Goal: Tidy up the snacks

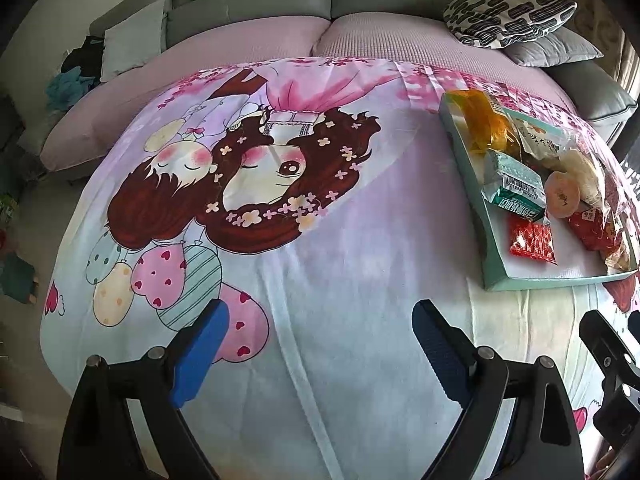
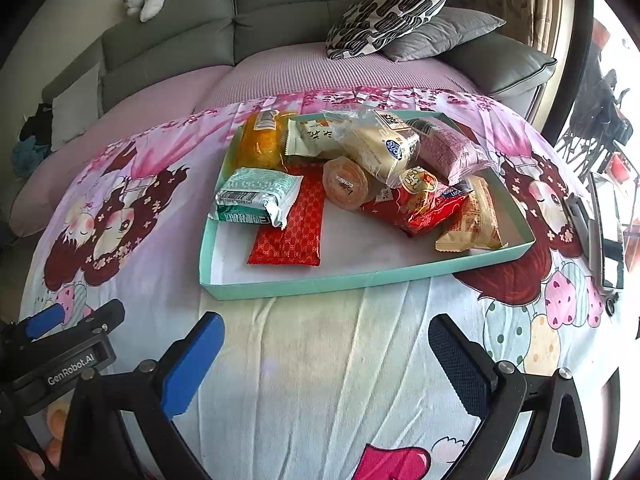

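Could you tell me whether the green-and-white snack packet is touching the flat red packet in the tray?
Touching. The right wrist view shows the green-and-white packet lying across the upper left corner of the flat red packet, overlapping it with no gap.

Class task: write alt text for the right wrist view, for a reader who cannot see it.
A shallow teal tray heaped with wrapped snacks sits on a cartoon-print cloth, a sofa behind. The open right gripper is in the foreground, holding nothing.
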A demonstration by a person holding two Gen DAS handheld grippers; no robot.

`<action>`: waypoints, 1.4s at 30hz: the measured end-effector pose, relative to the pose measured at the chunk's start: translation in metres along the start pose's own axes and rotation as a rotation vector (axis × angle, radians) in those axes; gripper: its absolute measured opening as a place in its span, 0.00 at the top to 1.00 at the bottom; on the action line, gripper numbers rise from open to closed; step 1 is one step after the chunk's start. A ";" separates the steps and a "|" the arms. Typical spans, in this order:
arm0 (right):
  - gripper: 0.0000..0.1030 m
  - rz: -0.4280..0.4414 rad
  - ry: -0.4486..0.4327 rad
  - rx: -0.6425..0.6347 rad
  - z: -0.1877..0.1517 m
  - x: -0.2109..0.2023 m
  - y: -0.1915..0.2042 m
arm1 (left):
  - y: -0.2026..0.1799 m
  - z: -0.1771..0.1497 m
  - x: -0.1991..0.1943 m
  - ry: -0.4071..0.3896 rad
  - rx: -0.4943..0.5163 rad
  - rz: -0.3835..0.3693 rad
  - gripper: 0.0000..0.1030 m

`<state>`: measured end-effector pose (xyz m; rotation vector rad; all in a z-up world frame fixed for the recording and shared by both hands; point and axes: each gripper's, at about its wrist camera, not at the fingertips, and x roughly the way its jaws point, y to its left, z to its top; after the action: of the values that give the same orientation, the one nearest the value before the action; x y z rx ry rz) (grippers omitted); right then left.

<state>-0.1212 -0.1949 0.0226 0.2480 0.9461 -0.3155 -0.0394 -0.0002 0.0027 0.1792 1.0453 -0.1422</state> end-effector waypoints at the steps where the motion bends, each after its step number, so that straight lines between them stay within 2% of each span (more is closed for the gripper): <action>1: 0.00 -0.001 0.000 0.000 0.000 0.000 0.000 | 0.000 0.000 0.000 -0.001 0.001 0.001 0.10; 42: 0.00 -0.001 0.004 0.000 -0.001 0.001 0.001 | 0.001 0.000 0.000 0.008 -0.012 -0.003 0.10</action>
<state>-0.1209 -0.1942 0.0215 0.2482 0.9506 -0.3157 -0.0394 0.0009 0.0026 0.1678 1.0538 -0.1381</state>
